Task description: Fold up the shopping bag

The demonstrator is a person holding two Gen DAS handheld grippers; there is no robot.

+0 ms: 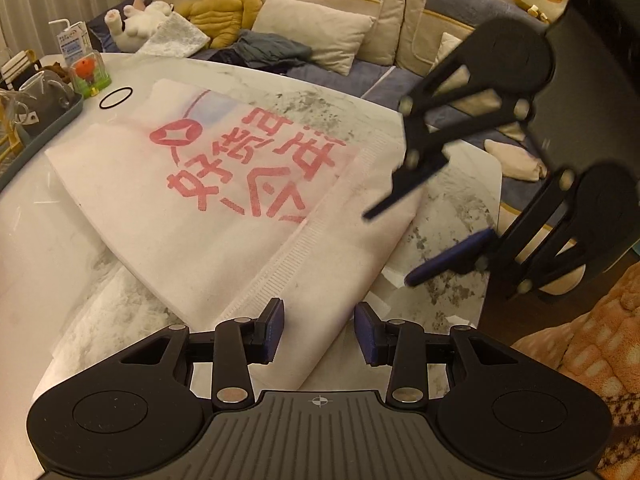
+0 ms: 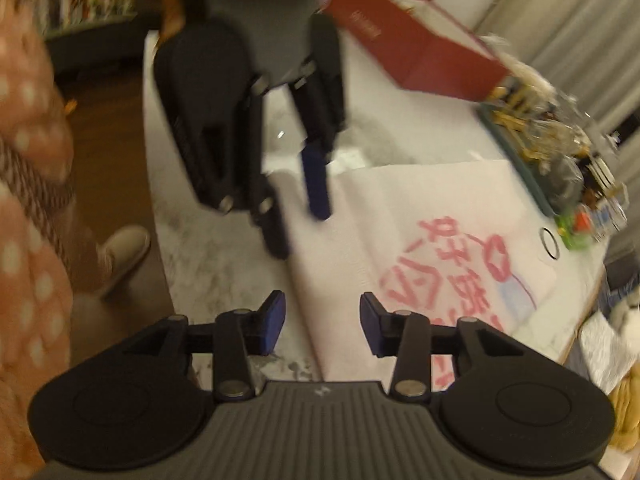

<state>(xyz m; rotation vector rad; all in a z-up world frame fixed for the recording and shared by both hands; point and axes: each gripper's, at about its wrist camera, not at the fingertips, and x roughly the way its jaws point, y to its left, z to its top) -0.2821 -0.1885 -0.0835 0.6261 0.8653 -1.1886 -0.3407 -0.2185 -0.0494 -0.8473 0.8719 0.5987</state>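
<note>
Closest to the left wrist camera, the black left gripper (image 1: 319, 330) with blue pads has its fingers spread apart, empty, and hangs over the near corner of the white non-woven shopping bag with red printed characters (image 1: 224, 184). That bag lies flat on the white marbled tabletop (image 1: 452, 216), one ribbed edge running diagonally toward the camera. At the right of this view the black right gripper (image 1: 388, 244) hangs above the bag's right-hand edge with its two fingers wide apart and nothing between them; whether the upper finger touches the fabric cannot be told. From the right wrist view, the right gripper (image 2: 322, 322) likewise shows a clear gap between its blue pads, poised above the bag's (image 2: 432, 248) edge, while the left gripper (image 2: 298, 228) appears blurred ahead, fingers apart over the table just beside the bag. A thin black ring (image 1: 116, 98) lies on the table near the bag's far corner, close to a dark green tray of small clutter (image 1: 60, 114). A red paper bag (image 2: 412, 44) lies on its side at the table's far end. Behind the table stands a grey-blue sofa with beige cushions (image 1: 360, 8) holding a tan muscular cat plush (image 1: 224, 8).
</note>
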